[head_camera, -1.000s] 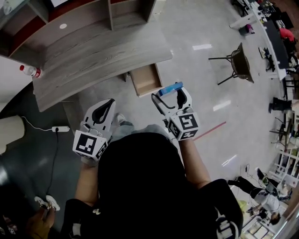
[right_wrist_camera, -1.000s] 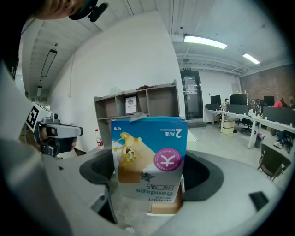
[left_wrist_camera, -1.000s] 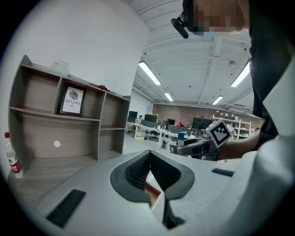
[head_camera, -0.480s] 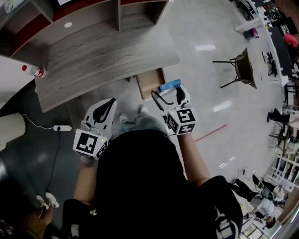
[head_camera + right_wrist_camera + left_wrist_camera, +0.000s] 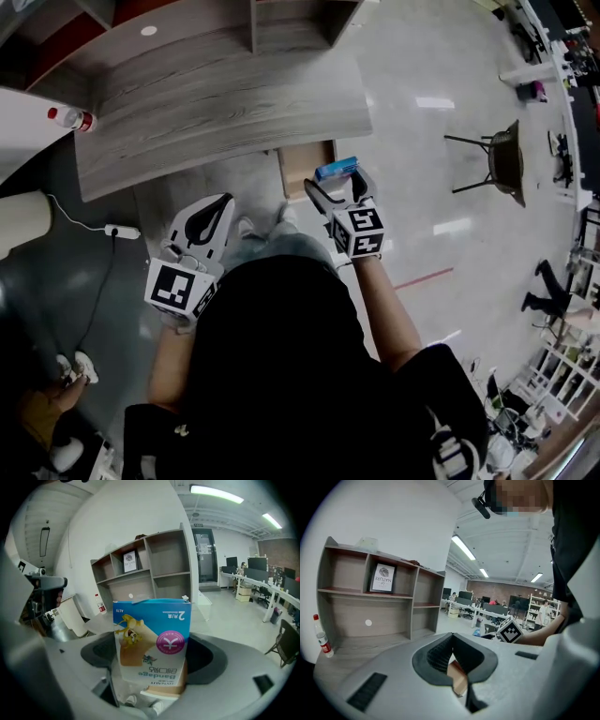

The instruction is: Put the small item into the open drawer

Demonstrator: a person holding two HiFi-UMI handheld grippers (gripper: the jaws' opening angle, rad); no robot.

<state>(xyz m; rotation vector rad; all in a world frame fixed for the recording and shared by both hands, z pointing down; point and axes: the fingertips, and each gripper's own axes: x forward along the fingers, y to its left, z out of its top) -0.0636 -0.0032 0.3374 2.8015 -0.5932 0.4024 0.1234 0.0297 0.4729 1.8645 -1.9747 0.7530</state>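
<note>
Bandage box (image 5: 152, 644) (blue, with a round pink mark on its face) stands clamped between the jaws of the right gripper (image 5: 337, 186). In the head view it sits at the right edge of the open drawer (image 5: 302, 171), which juts from under the grey wooden desk (image 5: 225, 94). The left gripper (image 5: 211, 211) hangs nearer the person, its jaws pressed together with nothing between them.
</note>
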